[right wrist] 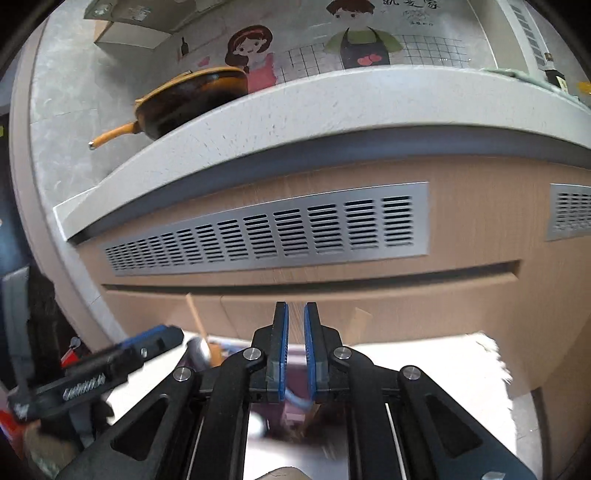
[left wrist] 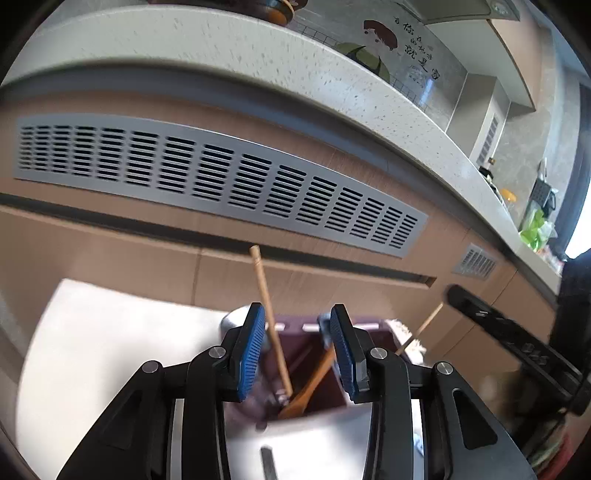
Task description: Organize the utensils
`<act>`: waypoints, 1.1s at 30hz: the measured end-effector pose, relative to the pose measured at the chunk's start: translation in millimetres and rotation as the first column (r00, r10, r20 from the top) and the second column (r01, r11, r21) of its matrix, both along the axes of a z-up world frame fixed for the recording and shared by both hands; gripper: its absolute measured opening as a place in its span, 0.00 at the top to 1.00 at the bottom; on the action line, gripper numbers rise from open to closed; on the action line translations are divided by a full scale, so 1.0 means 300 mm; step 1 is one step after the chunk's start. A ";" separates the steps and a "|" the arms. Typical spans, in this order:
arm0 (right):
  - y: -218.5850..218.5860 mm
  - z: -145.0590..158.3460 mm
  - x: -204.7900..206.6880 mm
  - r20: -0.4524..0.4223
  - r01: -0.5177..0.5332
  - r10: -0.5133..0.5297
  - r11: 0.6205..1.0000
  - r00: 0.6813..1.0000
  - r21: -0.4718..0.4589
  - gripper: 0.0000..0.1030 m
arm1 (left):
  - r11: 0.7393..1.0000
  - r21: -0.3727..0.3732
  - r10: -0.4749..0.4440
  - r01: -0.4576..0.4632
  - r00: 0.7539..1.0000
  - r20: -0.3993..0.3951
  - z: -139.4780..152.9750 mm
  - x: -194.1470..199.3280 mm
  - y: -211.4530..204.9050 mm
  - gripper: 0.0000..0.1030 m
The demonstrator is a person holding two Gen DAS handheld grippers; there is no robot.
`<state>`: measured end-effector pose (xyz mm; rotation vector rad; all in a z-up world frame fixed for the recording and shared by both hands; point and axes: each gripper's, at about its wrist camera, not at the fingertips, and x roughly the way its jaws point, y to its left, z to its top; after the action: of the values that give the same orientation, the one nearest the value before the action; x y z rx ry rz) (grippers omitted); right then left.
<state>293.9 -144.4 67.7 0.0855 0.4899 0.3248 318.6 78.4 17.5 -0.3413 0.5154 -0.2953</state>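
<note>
While the left gripper [left wrist: 298, 347] hangs w/ jaws wide and nothing pressed betw. the pads, the thin wooden chopstick [left wrist: 269, 321] stands nearly upright in the dark maroon box holder [left wrist: 314, 387] at lower centre, long axis leaning to upper left, close by the left pad. Right gripper [right wrist: 296, 347], jaws barely parted, holds nothing; left looks nearer.

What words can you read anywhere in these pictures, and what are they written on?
Wall sticker beside the cartoon cook: hand-drawn Chinese characters, too stylised and blurred to quote.
Same sticker, right wrist view: characters cut off at the top, unreadable.
Left gripper side: white lettering, too blurred to read.
Nothing else carries text.
</note>
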 end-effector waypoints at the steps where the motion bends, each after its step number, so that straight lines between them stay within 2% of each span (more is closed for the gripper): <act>1: -0.026 0.007 -0.042 -0.003 -0.016 0.016 1.000 1.000 -0.011 0.89 | 1.000 0.016 0.010 -0.010 1.000 -0.007 0.001 -0.029 0.001 0.63; 5: -0.101 -0.013 -0.171 -0.044 -0.065 0.061 0.994 0.997 -0.093 0.85 | 0.998 0.064 0.021 -0.016 0.997 -0.072 -0.043 -0.145 -0.001 0.63; 10: -0.198 -0.154 -0.292 -0.185 -0.095 0.056 0.973 0.981 -0.210 0.84 | 0.995 0.093 -0.028 0.048 0.977 -0.212 -0.182 -0.262 -0.050 0.63; 14: -0.294 -0.328 -0.374 -0.341 -0.103 0.004 0.957 0.940 -0.272 0.84 | 0.988 0.108 -0.069 0.107 0.949 -0.309 -0.295 -0.329 -0.096 0.63; 17: -0.328 -0.426 -0.412 -0.422 -0.110 -0.009 0.960 0.907 -0.259 0.84 | 0.983 0.128 -0.077 0.129 0.936 -0.344 -0.336 -0.364 -0.121 0.63; 22: -0.306 -0.482 -0.376 -0.424 -0.112 -0.008 0.960 0.906 -0.256 0.84 | 0.984 0.132 -0.067 0.122 0.930 -0.361 -0.337 -0.382 -0.126 0.63; 27: -0.266 -0.493 -0.302 -0.403 -0.115 -0.023 0.942 0.915 -0.316 0.84 | 0.985 0.140 -0.048 0.105 0.931 -0.363 -0.317 -0.394 -0.097 0.63; 33: -0.233 -0.487 -0.231 -0.402 -0.144 -0.002 0.932 0.916 -0.331 0.83 | 0.983 0.143 -0.050 0.112 0.925 -0.377 -0.318 -0.383 -0.104 0.63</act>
<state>224.7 -214.2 -78.5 -0.2261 0.9525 0.2869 203.6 47.1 -77.9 -0.2171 0.9249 -0.2677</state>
